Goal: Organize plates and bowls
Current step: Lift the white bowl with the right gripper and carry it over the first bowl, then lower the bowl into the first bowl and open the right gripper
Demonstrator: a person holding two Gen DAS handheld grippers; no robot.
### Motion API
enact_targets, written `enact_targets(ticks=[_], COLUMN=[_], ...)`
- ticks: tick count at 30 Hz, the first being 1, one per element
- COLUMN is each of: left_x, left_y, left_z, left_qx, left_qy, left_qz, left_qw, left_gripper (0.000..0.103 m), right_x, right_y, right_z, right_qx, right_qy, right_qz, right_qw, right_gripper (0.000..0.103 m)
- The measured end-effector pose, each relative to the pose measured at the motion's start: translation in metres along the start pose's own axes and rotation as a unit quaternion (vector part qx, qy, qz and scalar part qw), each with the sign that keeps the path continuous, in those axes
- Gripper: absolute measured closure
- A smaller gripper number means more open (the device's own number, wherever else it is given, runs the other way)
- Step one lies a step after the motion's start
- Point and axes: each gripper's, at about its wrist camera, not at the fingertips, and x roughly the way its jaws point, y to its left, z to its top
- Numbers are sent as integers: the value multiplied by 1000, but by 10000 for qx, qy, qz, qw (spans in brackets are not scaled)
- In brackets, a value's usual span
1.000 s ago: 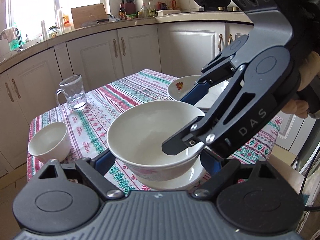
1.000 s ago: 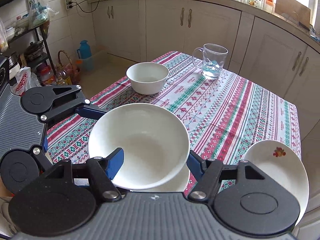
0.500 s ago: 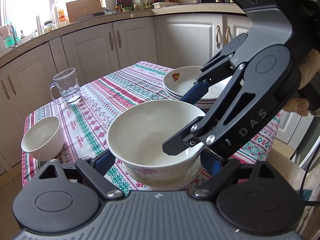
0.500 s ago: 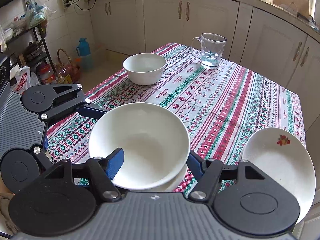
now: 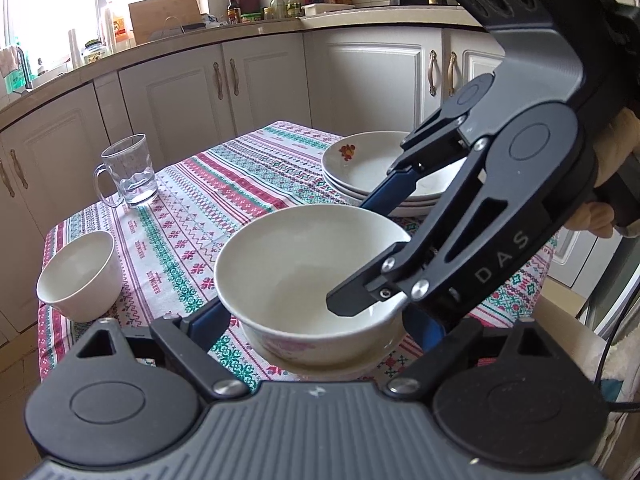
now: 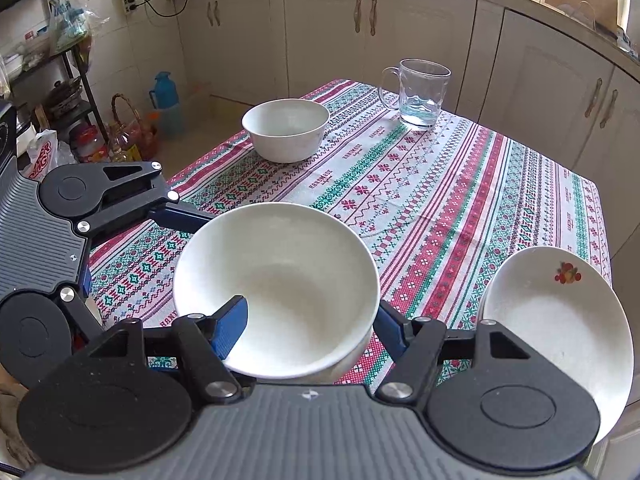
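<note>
A large white bowl (image 5: 304,268) with pink flowers on its side sits on a small white plate (image 5: 360,364) at the near table edge; it also shows in the right wrist view (image 6: 280,280). My left gripper (image 5: 316,320) is open, its fingers on either side of the bowl. My right gripper (image 6: 308,324) is open too, one finger inside the bowl's rim and one outside. A smaller white bowl (image 5: 80,276) stands at the left. A stack of plates (image 5: 376,168) with a fruit print lies behind.
A glass mug (image 5: 128,172) with a little water stands at the far left of the patterned tablecloth (image 5: 224,184). Kitchen cabinets (image 5: 192,92) ring the table. A shelf with bags and bottles (image 6: 60,92) stands on the floor beside it.
Both views have drawn back and risen slightly from the table; the large bowl keeps its place between the fingers. Both grippers stay as wide as before.
</note>
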Motion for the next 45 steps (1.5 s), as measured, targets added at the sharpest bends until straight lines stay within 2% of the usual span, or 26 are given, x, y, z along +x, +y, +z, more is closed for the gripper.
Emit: enact_targets(ticks=[11,13,15,17,21,28,35,45], left_x=[3,1,-1,-3,-7,-18,-31,-50], left_y=[7,5,1,-1,1,6,19,56], left_z=[-2,-2,-2,-2,-2,-5,-11,-24], left_qx=[-214,-133,80,153,103,0,-334,-844], left_qy=[103,46,7,-10,11,-41,-147,-501], left_qz=[-215,-104,13,73,72,121,231,824], left_qw=[9995,9998,10000,9999,9999,9999,9991,9918], left_gripper=[7,5,5,5,5,5,5,3], right_x=[1,1,0,-2,-5,-8,-12,-12], right_y=[-1,-1,-1,0,3,5,12,28], right_z=[-3,-4,-4,-4,-3,-1,4,28], right_qx=[55,70,71,51,-35,-103,-208,-556], right_qy=[15,23,-23,-96,-169,-220,-261,-348], right_qz=[27,36,51,84,41,-30,-69,-110], right_qw=[10000,10000,10000,9999,9998,9997,9994,9978], right_gripper=[29,27,15,8,3,0,0,0])
